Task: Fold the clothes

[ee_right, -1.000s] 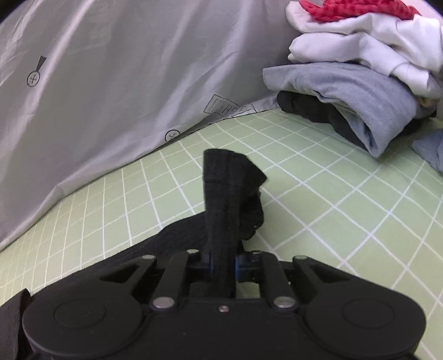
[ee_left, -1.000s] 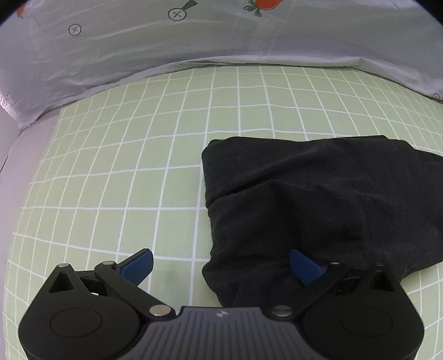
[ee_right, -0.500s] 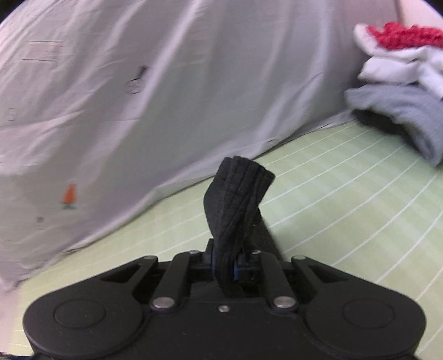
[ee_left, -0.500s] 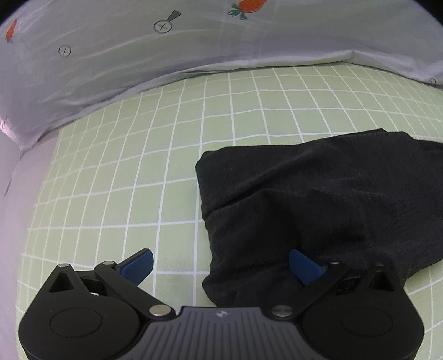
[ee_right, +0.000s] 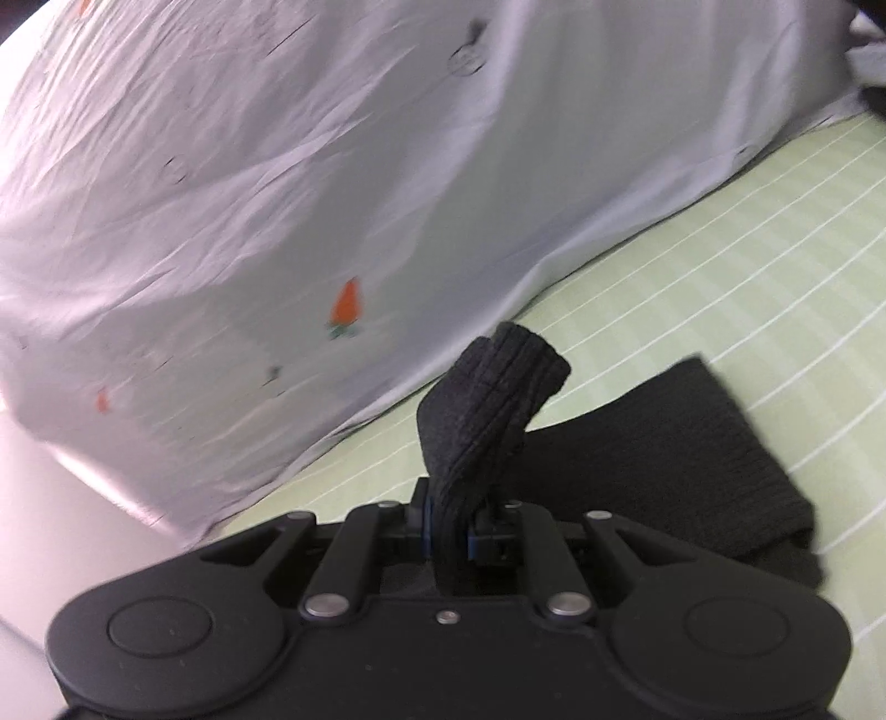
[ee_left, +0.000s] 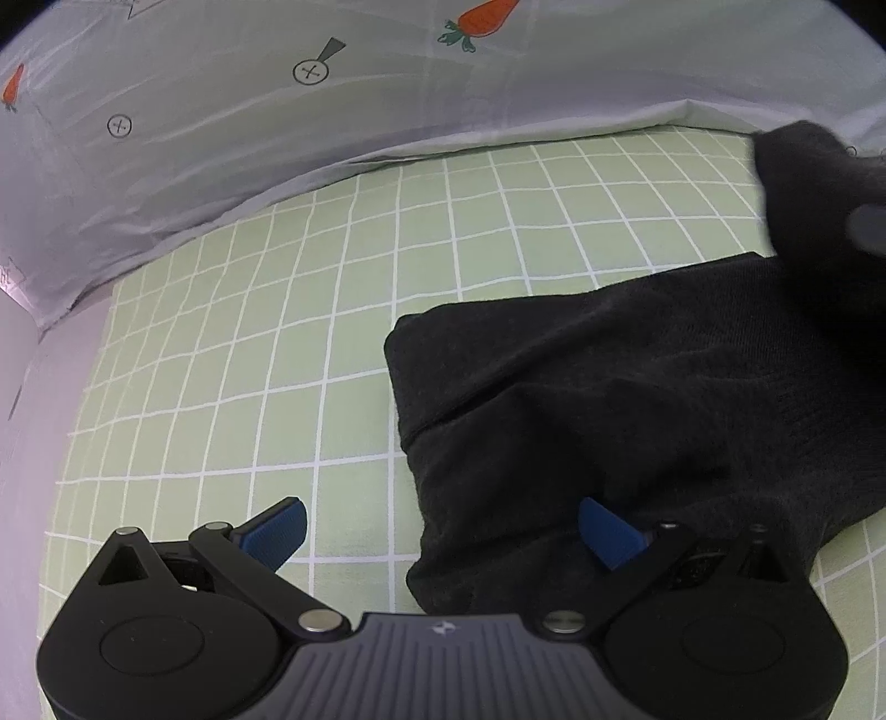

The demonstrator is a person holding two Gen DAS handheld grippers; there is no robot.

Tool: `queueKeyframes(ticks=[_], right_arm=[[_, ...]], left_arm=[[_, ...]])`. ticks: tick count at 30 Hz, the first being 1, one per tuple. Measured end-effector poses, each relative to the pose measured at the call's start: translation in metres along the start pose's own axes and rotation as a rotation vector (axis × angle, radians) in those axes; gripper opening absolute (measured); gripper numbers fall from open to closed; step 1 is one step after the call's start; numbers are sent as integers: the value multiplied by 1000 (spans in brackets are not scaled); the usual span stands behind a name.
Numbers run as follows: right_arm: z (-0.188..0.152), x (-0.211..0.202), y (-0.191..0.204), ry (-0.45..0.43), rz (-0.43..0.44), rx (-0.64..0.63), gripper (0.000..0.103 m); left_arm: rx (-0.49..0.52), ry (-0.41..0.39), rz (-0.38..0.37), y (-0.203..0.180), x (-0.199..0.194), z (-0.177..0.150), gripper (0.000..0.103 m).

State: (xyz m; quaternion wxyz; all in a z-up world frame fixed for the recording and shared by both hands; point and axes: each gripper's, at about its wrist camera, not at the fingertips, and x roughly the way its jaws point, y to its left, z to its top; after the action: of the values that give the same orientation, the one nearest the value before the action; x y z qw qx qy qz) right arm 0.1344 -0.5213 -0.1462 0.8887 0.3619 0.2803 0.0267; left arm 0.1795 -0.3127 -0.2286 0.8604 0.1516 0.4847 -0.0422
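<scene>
The right tongs [ee_right: 449, 534] clamp a ribbed edge of the black knit garment [ee_left: 637, 399], which stretches sideways ahead of the wide-open left tongs [ee_left: 443, 531].

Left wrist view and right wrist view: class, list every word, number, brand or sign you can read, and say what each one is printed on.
No readable words or numbers in either view.
Grey printed sheet: circled "x" signs and orange carrot pictures, no lettering.
Sheet's left edge: a small boxed mark, too small to read.
Left gripper body: a small emblem, no letters.
Right wrist view: sheet prints blurred.
</scene>
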Motion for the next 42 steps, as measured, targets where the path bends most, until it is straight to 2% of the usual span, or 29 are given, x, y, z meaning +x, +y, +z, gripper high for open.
queueKeyframes(ticks=[3, 7, 9, 10, 11, 12, 14, 18, 22, 26, 30, 34, 38, 39, 42], right_arm=[[-13, 15, 3, 73, 40, 29, 12], [-34, 37, 3, 191, -39, 6, 18], [-35, 36, 3, 197, -34, -2, 42], [-33, 33, 5, 194, -24, -1, 51], [-30, 28, 6, 188, -21, -3, 72], [-26, 22, 7, 176, -26, -12, 86], [-18, 7, 12, 131, -51, -55, 95], [1, -25, 8, 25, -102, -102, 102], [8, -49, -11, -50, -285, -136, 102], [1, -59, -34, -48, -503, -215, 102], [-4, -62, -61, -13, -632, -228, 103], [-2, -61, -85, 31, -677, -210, 103], [5, -58, -98, 51, -668, -213, 103], [5, -59, -101, 55, -665, -218, 103], [7, -57, -106, 70, -651, -221, 103]], left_arm=[[-13, 3, -14, 3, 1, -1, 103], [-37, 10, -28, 6, 2, -1, 103], [-59, 14, -39, 9, 2, -2, 103], [-76, 18, -46, 10, 2, -3, 103], [-95, 26, -56, 13, 3, -3, 103], [-114, 35, -67, 17, 3, -4, 103], [-150, 52, -87, 23, 3, -5, 103], [-186, 58, -91, 31, -10, -9, 103], [-193, 17, -59, 30, -35, -14, 103], [-186, -5, -60, 18, -50, -10, 103], [-167, -33, -95, -5, -59, -4, 103], [-130, -102, -138, -32, -72, 3, 103], [-23, -171, -229, -64, -82, 14, 103], [11, -180, -232, -72, -80, 15, 103], [119, -214, -172, -100, -71, 20, 101]])
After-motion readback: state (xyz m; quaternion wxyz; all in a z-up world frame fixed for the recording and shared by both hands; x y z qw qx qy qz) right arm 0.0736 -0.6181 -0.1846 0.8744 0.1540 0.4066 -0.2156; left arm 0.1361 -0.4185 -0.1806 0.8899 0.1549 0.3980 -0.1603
